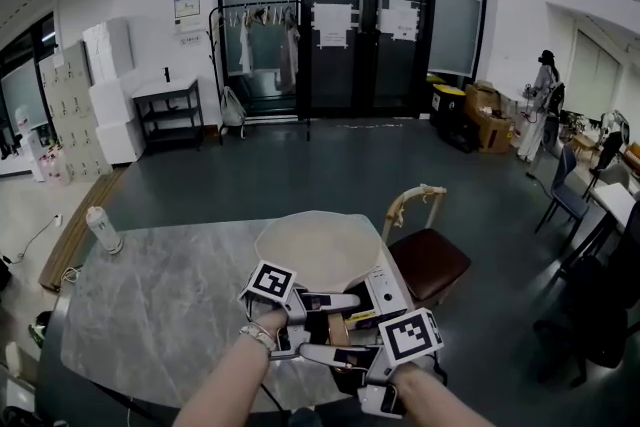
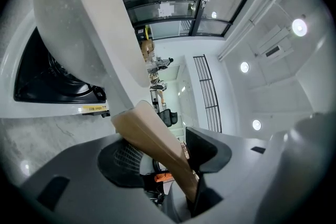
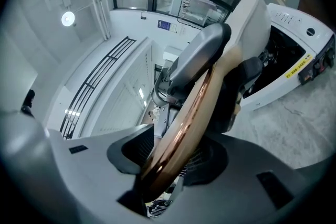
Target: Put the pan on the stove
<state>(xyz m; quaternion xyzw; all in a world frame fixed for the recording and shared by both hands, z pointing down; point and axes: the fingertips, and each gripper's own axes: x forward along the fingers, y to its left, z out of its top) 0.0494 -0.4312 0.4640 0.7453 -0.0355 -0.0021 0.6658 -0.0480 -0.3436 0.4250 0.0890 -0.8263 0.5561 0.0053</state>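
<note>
While left gripper point(image 2: 166, 157) and right gripper point(image 3: 176, 160) fingers clamp the pan handle point(image 3: 200, 96), marble table point(image 1: 160, 307) faces glass doors point(image 1: 365, 25).

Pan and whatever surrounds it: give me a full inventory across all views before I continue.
pan: one, cream with a brown wooden handle, held above the stove
stove: one, white with black inside, on the table's right part
table: one, grey marble, under the stove
bottle: one, white, at the table's far left corner
chair: one, dark red seat and pale frame, right of the table
shelf: one, black, by the far left wall
bystander: one, colour unclear, far right
left gripper: one, grey, clamped on the pan handle
right gripper: one, grey, clamped on the handle behind the left
forearms: two, bottom edge
</note>
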